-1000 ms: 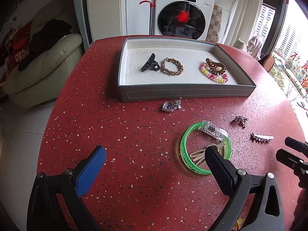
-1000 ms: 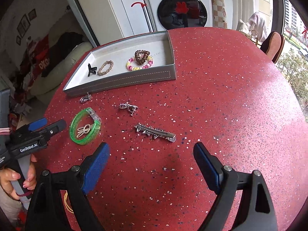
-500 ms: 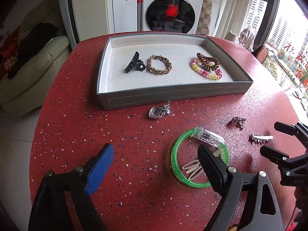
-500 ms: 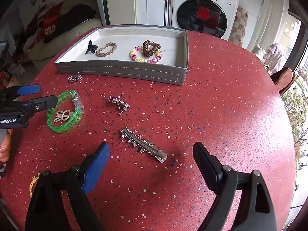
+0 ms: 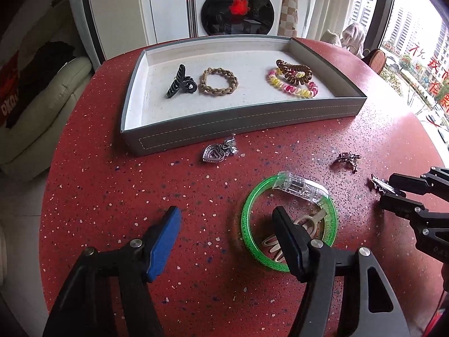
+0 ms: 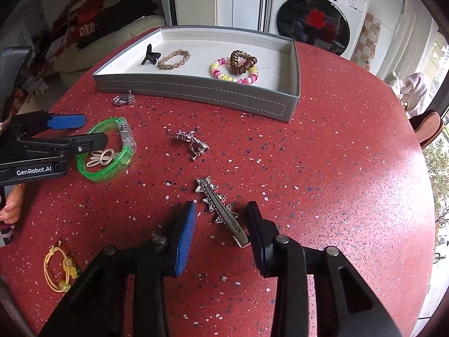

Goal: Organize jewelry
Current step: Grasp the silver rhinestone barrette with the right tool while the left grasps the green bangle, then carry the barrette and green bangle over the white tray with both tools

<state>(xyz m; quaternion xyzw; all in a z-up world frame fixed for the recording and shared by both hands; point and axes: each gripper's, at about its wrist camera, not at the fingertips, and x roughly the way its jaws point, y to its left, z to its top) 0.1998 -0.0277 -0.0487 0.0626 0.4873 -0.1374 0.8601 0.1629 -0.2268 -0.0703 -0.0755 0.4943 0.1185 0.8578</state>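
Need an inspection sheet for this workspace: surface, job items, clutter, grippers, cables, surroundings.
Surface: red speckled table.
Job's things: tray holds black claw clip, braided band, coil ties; loose: heart pendant, green bangle, spiked barrette, silver charm, yellow cord.
Clutter: nothing seen.
Grippers: left gripper closing, one finger inside bangle; right gripper closing around barrette, not yet pressing.
Cables: nothing seen.
Surroundings: washing machine, sofa.

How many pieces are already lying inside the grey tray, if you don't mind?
4: black claw clip left, braided band beside it, brown coil tie overlapping pink-yellow coil tie right.
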